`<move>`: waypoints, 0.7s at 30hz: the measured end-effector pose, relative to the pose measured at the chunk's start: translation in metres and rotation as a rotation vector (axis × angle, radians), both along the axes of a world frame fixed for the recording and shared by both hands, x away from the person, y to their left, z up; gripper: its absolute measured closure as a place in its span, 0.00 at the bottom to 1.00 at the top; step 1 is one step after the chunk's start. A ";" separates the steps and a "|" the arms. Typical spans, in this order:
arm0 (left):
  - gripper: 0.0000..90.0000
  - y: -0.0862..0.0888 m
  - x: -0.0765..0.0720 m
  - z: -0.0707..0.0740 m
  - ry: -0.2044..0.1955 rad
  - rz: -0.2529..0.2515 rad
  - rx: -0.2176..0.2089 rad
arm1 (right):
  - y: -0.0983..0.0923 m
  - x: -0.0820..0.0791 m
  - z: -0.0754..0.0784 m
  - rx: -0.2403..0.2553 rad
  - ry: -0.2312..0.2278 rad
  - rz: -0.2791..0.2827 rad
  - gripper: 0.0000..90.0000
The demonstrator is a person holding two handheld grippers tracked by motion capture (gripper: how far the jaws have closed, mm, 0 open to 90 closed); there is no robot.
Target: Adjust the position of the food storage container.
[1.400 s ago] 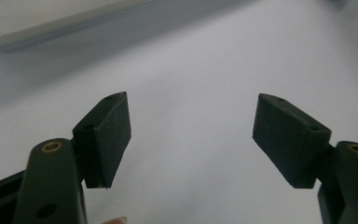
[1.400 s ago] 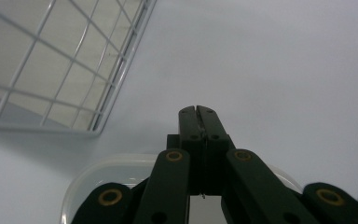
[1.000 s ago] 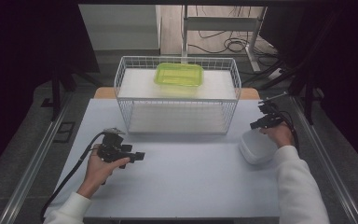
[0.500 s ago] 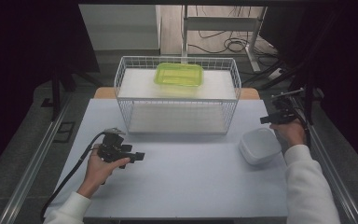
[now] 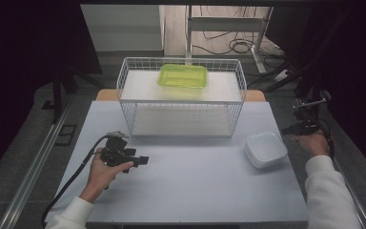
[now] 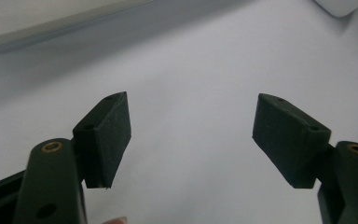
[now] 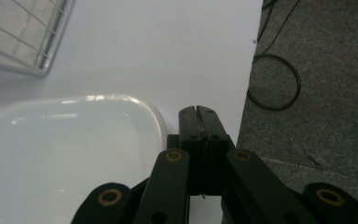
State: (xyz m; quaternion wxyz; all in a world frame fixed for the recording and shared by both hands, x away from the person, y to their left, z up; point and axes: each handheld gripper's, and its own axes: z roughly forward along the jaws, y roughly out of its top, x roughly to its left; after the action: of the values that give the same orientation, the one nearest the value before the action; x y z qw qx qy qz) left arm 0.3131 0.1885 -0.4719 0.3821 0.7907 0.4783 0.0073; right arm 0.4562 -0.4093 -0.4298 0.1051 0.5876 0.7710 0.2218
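A white shallow container (image 5: pixel 265 149) lies on the table's right side; the right gripper view has it (image 7: pixel 70 154) to the left of the jaws. My right gripper (image 5: pixel 289 128) hovers at the table's right edge, just right of that container, and its jaws (image 7: pixel 196 110) are pressed together with nothing between them. Over the table's left side my left gripper (image 5: pixel 143 160) is held low, pointing right. Its jaws (image 6: pixel 191 100) stand wide apart above bare white tabletop, holding nothing.
A white wire basket (image 5: pixel 124 90) stands at the back middle of the table (image 5: pixel 195 186), with a green lidded container (image 5: pixel 183 76) on its top. A corner of the basket (image 7: pixel 23 46) is near the white container. Cables (image 7: pixel 275 81) lie on the grey floor beyond the right edge.
My right hand has moved rightward from above the white container to the table's right edge. The left hand has stayed put.
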 end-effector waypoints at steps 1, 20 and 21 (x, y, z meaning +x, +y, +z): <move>0.31 0.000 0.000 0.000 0.001 -0.002 0.001 | -0.001 0.000 -0.002 -0.001 0.007 -0.004 0.99; 0.31 0.000 -0.001 0.001 -0.001 0.001 -0.002 | 0.008 -0.009 -0.010 -0.063 0.078 0.057 0.99; 0.31 0.000 -0.001 0.001 -0.001 0.000 -0.002 | 0.008 -0.010 -0.011 -0.059 0.078 0.056 0.99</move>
State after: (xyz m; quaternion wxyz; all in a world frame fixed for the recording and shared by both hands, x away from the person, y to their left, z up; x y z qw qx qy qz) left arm 0.3121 0.1888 -0.4710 0.3833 0.7901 0.4783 0.0071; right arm 0.4460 -0.4009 -0.4405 0.0860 0.5705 0.7970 0.1786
